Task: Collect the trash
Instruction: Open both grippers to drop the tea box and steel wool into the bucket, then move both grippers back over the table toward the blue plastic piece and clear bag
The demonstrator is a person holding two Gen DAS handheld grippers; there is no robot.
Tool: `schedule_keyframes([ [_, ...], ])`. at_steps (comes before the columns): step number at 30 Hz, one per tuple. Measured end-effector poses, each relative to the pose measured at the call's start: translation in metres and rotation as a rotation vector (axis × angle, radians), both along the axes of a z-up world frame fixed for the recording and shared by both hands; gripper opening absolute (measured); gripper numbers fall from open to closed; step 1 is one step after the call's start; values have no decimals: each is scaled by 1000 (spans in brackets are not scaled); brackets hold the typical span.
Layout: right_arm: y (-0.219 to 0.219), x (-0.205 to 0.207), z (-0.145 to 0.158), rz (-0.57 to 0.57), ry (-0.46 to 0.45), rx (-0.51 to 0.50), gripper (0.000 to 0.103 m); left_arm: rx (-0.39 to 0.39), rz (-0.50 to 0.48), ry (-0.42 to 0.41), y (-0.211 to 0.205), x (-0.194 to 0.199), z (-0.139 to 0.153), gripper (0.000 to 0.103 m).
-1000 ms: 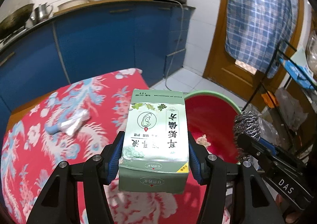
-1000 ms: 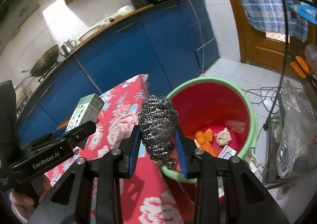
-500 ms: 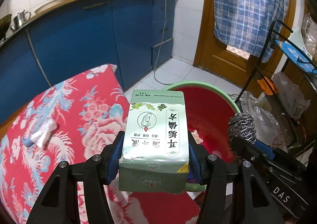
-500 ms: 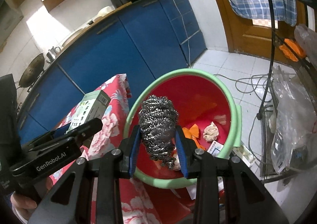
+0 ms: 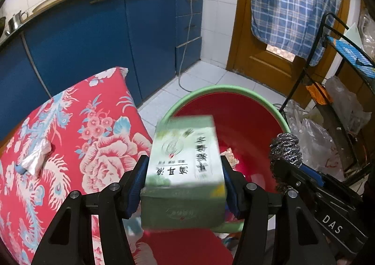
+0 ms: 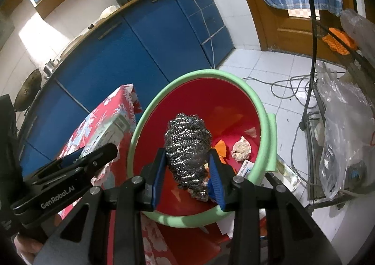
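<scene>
The left hand-held gripper [image 5: 184,185] holds a green carton [image 5: 185,166] between its blue pads, the box tilted and blurred, hanging over the near rim of a red bucket [image 5: 234,110] with a pale green rim. The right hand-held gripper [image 6: 186,173] has a steel wool scourer [image 6: 187,143] between its pads above the bucket's inside; its jaws have just been opening, and the scourer looks slack in them — the left pad shows a slight gap, so I read the hold as released.

On the bucket's floor lie a crumpled paper ball [image 6: 241,149], orange scraps [image 6: 221,146] and a small printed packet [image 6: 245,168]. The bucket stands just beside the tabletop's far right edge, which is covered by a red floral cloth [image 5: 70,147]. Near the tabletop's left edge lies a crumpled white wrapper [image 5: 35,157].

Around them — blue cabinets [image 5: 93,42] behind, a white cable [image 5: 187,30] trailing to the tiled floor, a plaid cloth [image 5: 293,7] on the wooden door, and a black wire rack [image 5: 328,65] with plastic bags [image 5: 316,138] close to the bucket's right.
</scene>
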State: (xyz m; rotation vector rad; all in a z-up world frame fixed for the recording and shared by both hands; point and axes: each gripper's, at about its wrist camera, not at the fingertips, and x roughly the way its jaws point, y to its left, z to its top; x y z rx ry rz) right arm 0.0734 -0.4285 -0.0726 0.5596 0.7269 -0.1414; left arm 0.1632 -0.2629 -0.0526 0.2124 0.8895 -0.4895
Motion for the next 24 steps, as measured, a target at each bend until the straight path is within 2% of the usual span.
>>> schedule_keyframes([
  [7, -3, -2, -3, -23, 6, 15, 46, 2, -9, 14, -2, -1, -1, 62],
  [9, -4, -3, -1, -29, 1, 15, 51, 1, -7, 15, -1, -2, 0, 62],
  [16, -2, -6, 5, -29, -15, 11, 51, -11, 15, 2, 12, -2, 7, 62],
  [24, 17, -6, 19, 1, -35, -6, 51, -34, 81, -14, 46, 1, 20, 62],
])
